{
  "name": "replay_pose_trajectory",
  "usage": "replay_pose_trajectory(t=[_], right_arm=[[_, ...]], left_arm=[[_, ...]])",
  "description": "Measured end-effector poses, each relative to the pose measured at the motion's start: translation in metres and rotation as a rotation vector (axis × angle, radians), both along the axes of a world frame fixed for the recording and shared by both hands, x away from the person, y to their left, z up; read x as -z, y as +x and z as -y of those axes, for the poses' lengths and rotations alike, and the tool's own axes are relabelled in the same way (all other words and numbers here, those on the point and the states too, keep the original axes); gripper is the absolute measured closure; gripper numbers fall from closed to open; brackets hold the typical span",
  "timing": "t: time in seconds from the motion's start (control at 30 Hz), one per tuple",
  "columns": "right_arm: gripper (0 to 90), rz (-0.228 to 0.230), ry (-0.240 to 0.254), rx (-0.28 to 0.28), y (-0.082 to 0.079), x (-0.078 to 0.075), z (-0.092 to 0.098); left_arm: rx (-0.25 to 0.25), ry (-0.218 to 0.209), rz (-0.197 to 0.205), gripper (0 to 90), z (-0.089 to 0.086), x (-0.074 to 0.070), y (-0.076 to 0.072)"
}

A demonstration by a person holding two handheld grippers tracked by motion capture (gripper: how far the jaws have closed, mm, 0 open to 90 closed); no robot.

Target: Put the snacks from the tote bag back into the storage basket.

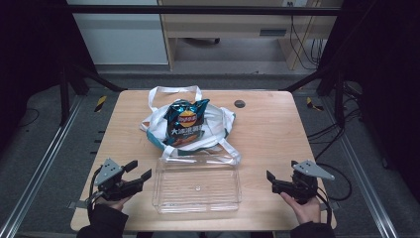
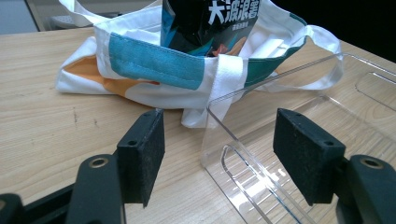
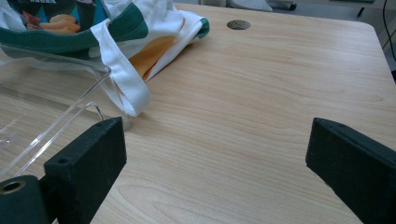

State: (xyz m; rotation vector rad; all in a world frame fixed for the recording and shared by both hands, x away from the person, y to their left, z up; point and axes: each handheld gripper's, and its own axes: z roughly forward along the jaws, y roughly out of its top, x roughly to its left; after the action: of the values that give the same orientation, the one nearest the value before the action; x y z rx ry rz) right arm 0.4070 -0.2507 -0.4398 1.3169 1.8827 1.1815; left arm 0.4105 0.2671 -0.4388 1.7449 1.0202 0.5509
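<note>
A blue chip bag [image 1: 186, 124] lies on top of a white tote bag [image 1: 220, 124] with teal and orange patches, at the middle of the wooden table [image 1: 277, 129]. In front of it sits an empty clear plastic tray [image 1: 197, 184]. My left gripper [image 1: 139, 170] is open beside the tray's left end. In the left gripper view its jaws [image 2: 219, 140] straddle the tray's near corner [image 2: 261, 84] without touching it, with the tote [image 2: 154, 60] and chip bag [image 2: 210, 23] beyond. My right gripper [image 1: 282, 170] is open to the right of the tray, with nothing between its jaws [image 3: 217, 144].
A round dark grommet [image 1: 239, 103] sits in the tabletop behind the tote. A tote strap [image 3: 123, 84] lies against the tray's wall [image 3: 70, 112]. Bare wood stretches across the table's right half. Black frame posts stand at the far corners.
</note>
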Motion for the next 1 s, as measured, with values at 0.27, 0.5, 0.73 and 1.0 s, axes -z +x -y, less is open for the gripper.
replay_pose_trajectory(t=[0.27, 0.5, 0.73, 1.0], right_arm=[[5.4, 0.005, 0.007, -0.001, -0.001, 0.000, 0.001], [5.4, 0.002, -0.002, -0.004, 0.000, 0.000, 0.000], [5.4, -0.001, -0.004, -0.004, 0.001, 0.001, 0.000], [5.4, 0.003, -0.015, -0.002, 0.001, 0.000, -0.001]], left_arm=[[-0.003, -0.001, 0.007, 33.0, 0.004, -0.004, -0.001], [0.007, -0.004, 0.019, 32.5, 0.007, -0.009, -0.002], [0.010, -0.008, 0.018, 32.3, 0.011, -0.012, 0.000], [0.028, -0.030, 0.022, 31.9, 0.018, -0.018, 0.000]])
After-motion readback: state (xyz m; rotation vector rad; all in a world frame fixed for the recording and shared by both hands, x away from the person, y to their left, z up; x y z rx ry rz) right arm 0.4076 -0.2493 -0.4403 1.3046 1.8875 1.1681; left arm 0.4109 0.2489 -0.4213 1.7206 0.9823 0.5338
